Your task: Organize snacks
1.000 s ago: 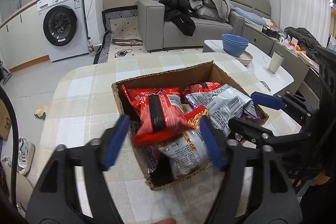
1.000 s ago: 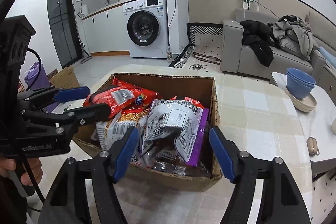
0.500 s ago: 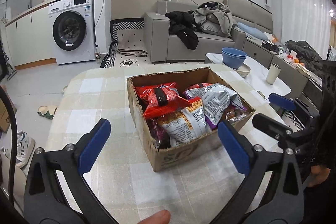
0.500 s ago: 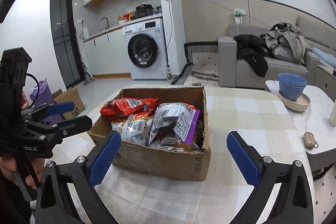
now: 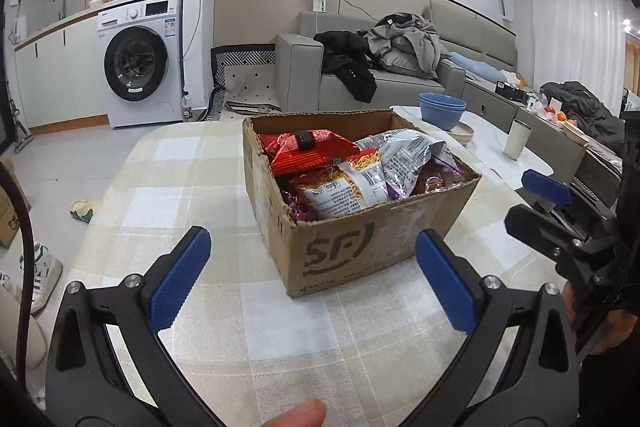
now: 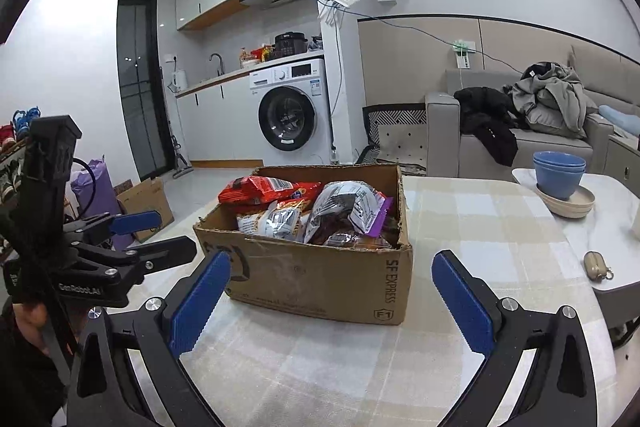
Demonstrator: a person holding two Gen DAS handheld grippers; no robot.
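Right, the snacks sit heaped in the cardboard box (image 5: pixel 360 203) straight ahead of my left gripper (image 5: pixel 316 279), which I have spread wide with nothing between its pads. On top lies a red packet (image 5: pixel 312 151), with a silver bag (image 5: pixel 400 159) beside it and a printed noodle bag (image 5: pixel 340 187) just in front, nearer to me. From my right gripper (image 6: pixel 332 291), also wide apart and empty, the box (image 6: pixel 320 275) is just ahead and slightly left, the red packet (image 6: pixel 260 189) at its far left corner.

I'd judge these bags light, soft and crinkly, with slick film that could slide out of a shallow pinch and contents that would crush under a hard squeeze. The safest hold looks like a sealed end or a gathered edge, taken gently, not across the puffed middle. The box itself seems stiff enough to be nudged by a wall.

Beyond it, the checked tablecloth (image 5: pixel 172 187) spreads to my left; stacked blue bowls (image 6: pixel 558 171) stand off to my right gripper's right, well apart from the box.
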